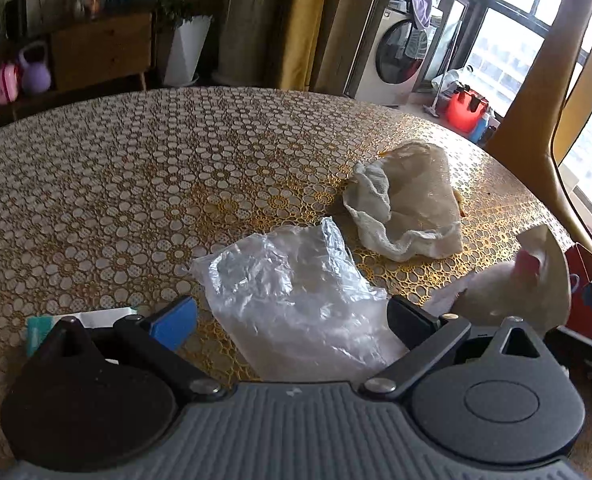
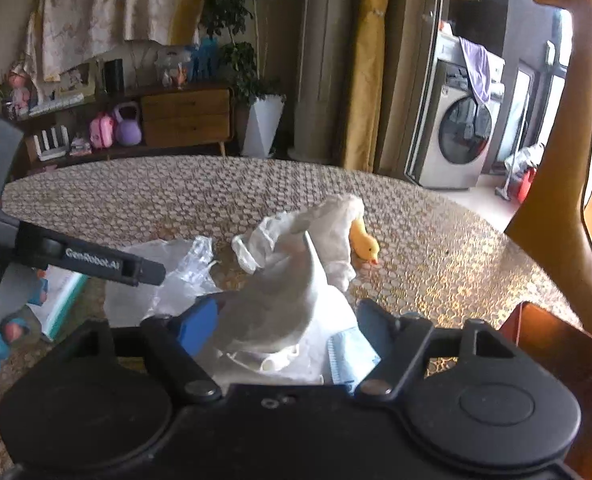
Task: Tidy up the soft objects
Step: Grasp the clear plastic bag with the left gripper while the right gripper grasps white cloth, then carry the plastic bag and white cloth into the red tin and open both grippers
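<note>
Lying nearest the left gripper (image 1: pixel 292 320) is one clear plastic bag (image 1: pixel 292 292), crumpled and glossy, flat on the table (image 1: pixel 116 168); it sits between the widely parted jaws, and neither blue pad (image 1: pixel 174 322) presses on it. Just left of that gripper one white and teal packet (image 1: pixel 80 320) peeks out at the table's near edge.

In the right gripper (image 2: pixel 292 328) one white cloth (image 2: pixel 284 308) bulges up into a soft peak between the jaws; the blue pad (image 2: pixel 198 326) touches its left side, but whether the other pad presses on it cannot be told. One pale blue ribbed piece (image 2: pixel 349 358) lies under the cloth beside the right finger.

Farther out on the table rests one off-white gauze cloth (image 1: pixel 405 208), rumpled, its hem curled open. In the right wrist view one yellow toy duck (image 2: pixel 363 244) pokes out from under it, beak touching the tabletop. The table wears a gold and white lace-pattern cover.

At the right edge stand one brown box (image 2: pixel 555 344) and one tall brown giraffe figure (image 2: pixel 567 140). Beyond the table are one washing machine (image 2: pixel 459 140) and one white planter (image 2: pixel 262 124).
</note>
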